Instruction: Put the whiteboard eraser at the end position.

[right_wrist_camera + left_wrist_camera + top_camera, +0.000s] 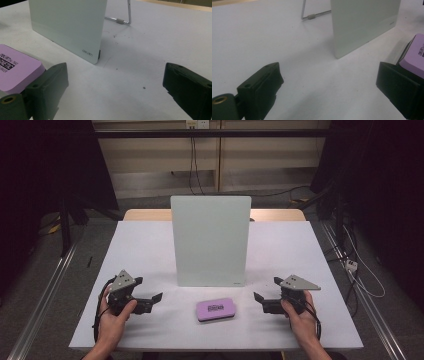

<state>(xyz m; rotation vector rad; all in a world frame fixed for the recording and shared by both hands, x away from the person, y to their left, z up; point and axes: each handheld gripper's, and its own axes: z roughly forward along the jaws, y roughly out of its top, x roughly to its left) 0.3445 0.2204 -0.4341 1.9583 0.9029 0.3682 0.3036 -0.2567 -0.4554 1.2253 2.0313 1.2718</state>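
Two tongs rest low on the white desk [150, 245], one in each of the person's hands, and both stand wide apart at the jaws with nothing between them. The left tongs [150, 299] sit near the desk's front left, pointing inward toward the middle; the left hand [114, 317] wraps the black body from behind. The right tongs [265, 295] mirror them at the front right, held by the right hand [299, 312], jaws likewise aimed at the centre.

Between the two, close to the front edge, lies a purple eraser [215, 309], flat on the desk with a dark printed label facing up. It touches neither pair of tongs. In the left gripper view the eraser [414, 53] shows just past the right-hand jaw; in the right gripper view the eraser [15, 68] lies beyond the left-hand jaw.

Just behind the eraser a pale green-white board [210, 240] stands nearly upright, propped from the back by a thin metal wire stand [126, 15]. A small logo sits at the board's lower corner.
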